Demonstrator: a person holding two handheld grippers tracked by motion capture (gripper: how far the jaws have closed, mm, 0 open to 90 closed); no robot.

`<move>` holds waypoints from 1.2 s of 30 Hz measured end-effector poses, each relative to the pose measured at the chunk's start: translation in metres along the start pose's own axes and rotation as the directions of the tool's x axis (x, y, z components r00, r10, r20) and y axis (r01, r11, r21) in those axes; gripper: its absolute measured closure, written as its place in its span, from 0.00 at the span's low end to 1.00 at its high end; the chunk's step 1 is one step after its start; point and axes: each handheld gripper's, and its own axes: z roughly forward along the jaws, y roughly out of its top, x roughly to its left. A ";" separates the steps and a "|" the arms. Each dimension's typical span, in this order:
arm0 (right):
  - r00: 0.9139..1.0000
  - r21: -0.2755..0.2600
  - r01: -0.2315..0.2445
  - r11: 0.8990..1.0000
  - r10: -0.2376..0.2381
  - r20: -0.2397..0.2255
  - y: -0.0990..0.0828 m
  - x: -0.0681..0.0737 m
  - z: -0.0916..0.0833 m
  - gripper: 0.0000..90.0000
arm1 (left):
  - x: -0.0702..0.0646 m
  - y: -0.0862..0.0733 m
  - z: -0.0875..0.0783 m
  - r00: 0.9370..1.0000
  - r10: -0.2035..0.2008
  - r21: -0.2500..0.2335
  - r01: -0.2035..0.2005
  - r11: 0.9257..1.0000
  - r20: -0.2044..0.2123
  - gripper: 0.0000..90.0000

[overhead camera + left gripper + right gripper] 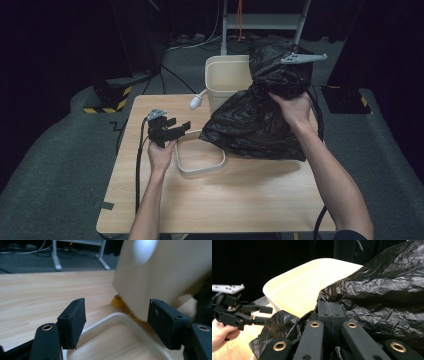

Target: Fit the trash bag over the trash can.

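Observation:
A cream bin (225, 75) stands at the back of the wooden table (225, 200). A crumpled black plastic bag (255, 125) hangs over its right side and spreads down onto the table. My right gripper (329, 306) is shut on a fold of the black bag (374, 295) beside the bin's open mouth (304, 287); in the high view the bag covers its jaws. A cream rectangular ring (200, 165) lies flat in front of the bin. My left gripper (180, 125) is open and held above the ring's left end, with nothing between its jaws (116, 320).
A white rounded knob (196, 101) sticks out from the bin's left side. The bin stands on small yellow feet (117, 301). A metal stand (265, 22) and cables sit on the floor behind the table. A base with black and yellow stripes (107, 102) is at the left.

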 end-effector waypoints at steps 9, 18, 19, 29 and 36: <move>1.000 0.019 0.012 1.000 -0.011 -0.022 0.001 0.007 0.009 1.00 | -0.022 0.035 -0.019 0.998 0.025 -0.043 -0.022 0.999 0.056 0.33; 0.999 0.032 0.013 0.999 -0.011 -0.047 0.002 0.010 0.015 1.00 | -0.045 0.067 -0.030 0.996 0.071 -0.061 -0.067 0.996 0.058 0.32; 0.999 0.036 0.011 0.999 -0.010 -0.049 0.002 0.010 0.016 1.00 | -0.046 0.069 -0.030 0.996 0.073 -0.057 -0.069 0.996 0.058 0.32; 0.996 0.068 0.030 0.997 -0.024 -0.081 0.008 0.016 0.029 1.00 | -0.058 0.090 -0.026 0.994 0.077 -0.029 -0.075 0.997 0.082 0.32; 0.995 0.085 0.042 0.995 -0.034 -0.093 0.008 0.021 0.035 1.00 | -0.067 0.109 -0.024 0.989 0.091 -0.052 -0.085 0.995 0.118 0.32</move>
